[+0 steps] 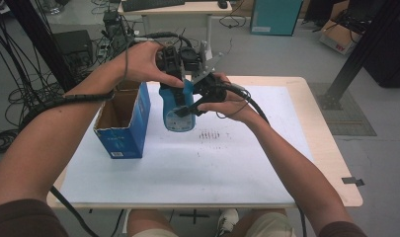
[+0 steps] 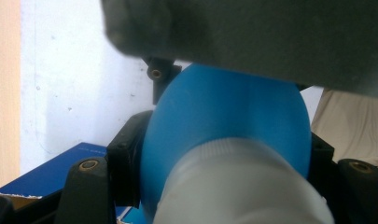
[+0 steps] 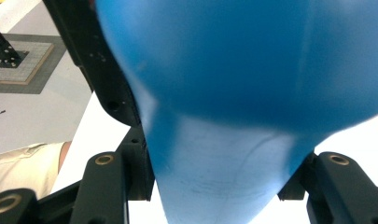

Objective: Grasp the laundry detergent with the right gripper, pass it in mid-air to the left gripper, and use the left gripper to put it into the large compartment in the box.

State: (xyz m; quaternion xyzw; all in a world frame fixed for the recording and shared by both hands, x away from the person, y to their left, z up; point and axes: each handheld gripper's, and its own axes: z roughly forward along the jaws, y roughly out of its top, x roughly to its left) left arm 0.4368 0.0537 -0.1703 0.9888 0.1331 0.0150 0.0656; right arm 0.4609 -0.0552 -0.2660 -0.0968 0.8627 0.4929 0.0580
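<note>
- The fingers of the left gripper (image 1: 175,66) are clamped on the upper part of a blue bottle (image 1: 178,111); in the left gripper view the black jaws press against both flanks of the blue body (image 2: 224,121), just below a pale ribbed cap (image 2: 242,186) that sits close to the lens.
- The fingers of the right gripper (image 1: 200,101) are likewise closed on the same bottle; in the right gripper view the jaws pinch a narrowed part of the blue plastic (image 3: 219,177), which widens above them.
- The bottle hangs in the air above the table (image 1: 306,163), held between the two grippers, over the white sheet (image 1: 187,168) and to the right of the box (image 1: 123,121).
- The bottle is bright blue and smooth, with a rounded body; in the high view its lower end carries a paler round label (image 1: 180,121), whose print is too small to read.
- The left hand (image 1: 143,61) wraps its gripper from the upper left; the right hand (image 1: 232,101) holds its gripper from the right, with a black cable trailing back along the forearm.
- The box is an open blue carton standing on the left part of the sheet, flaps up and brown inside; a white patch of print on its front face cannot be read.
- A cluster of small dark marks (image 1: 210,134) lies on the sheet just right of and below the bottle.
</note>
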